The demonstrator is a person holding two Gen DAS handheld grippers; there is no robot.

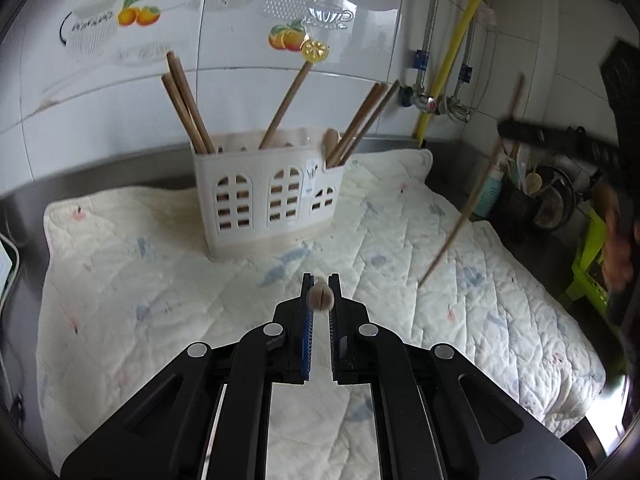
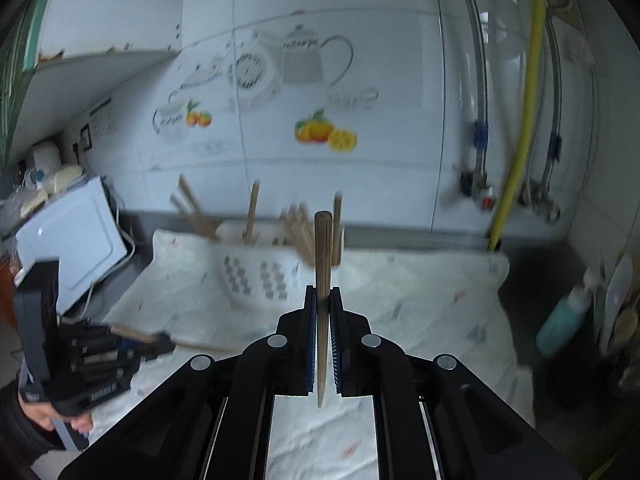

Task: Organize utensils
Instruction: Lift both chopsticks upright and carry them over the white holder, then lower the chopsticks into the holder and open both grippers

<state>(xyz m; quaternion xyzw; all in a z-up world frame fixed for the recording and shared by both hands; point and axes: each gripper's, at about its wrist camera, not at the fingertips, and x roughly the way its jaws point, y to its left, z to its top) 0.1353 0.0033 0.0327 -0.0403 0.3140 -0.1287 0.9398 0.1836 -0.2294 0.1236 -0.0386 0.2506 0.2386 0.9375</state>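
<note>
A white utensil holder (image 1: 269, 196) stands on the quilted cloth (image 1: 160, 280), with several wooden chopsticks (image 1: 188, 108) and a lemon-topped stick (image 1: 286, 98) in it. It shows blurred in the right wrist view (image 2: 260, 268). My left gripper (image 1: 320, 285) is shut on a wooden chopstick (image 1: 321, 297), seen end-on, in front of the holder. My right gripper (image 2: 323, 294) is shut on a wooden chopstick (image 2: 322, 256), held upright. In the left wrist view that chopstick (image 1: 472, 196) hangs at the right above the cloth, held by the right gripper (image 1: 520, 132).
A tiled wall with fruit decals (image 1: 288, 36) is behind the holder. Pipes and a yellow hose (image 1: 452, 60) run down the right corner. A teal bottle (image 2: 560, 320) and dark pots (image 1: 536, 200) stand at the right. A white appliance (image 2: 68, 248) sits at the left.
</note>
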